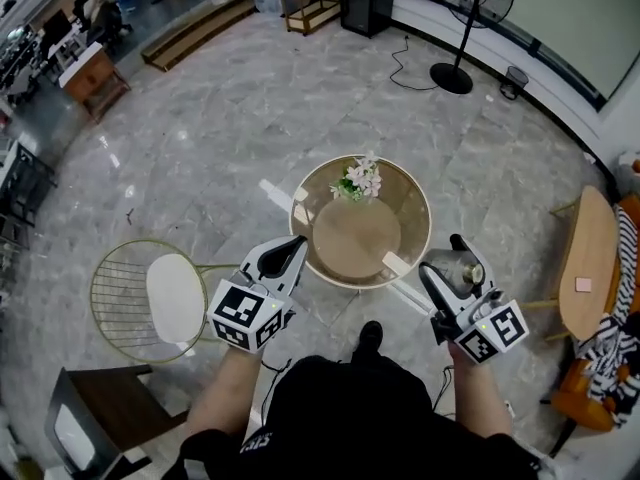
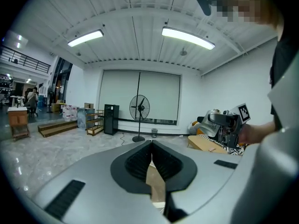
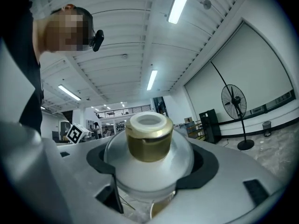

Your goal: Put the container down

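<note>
- Container (image 3: 148, 164): frosted glass, shiny brass-look metal collar.
- Left tongs (image 2: 150, 162): matt grey plastic, black ribbed pads (image 2: 135, 164).
- Floor (image 1: 220, 138): glossy grey stone.
- Desk (image 1: 350, 243): smooth tan top.

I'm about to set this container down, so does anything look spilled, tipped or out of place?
Nothing stands out. The right gripper grips the container, with no spill visible. The flowers sit on the round table near its far edge.

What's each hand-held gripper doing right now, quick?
Left hand-held gripper: closed, nothing between its jaws.
Right hand-held gripper: closed on the container.
</note>
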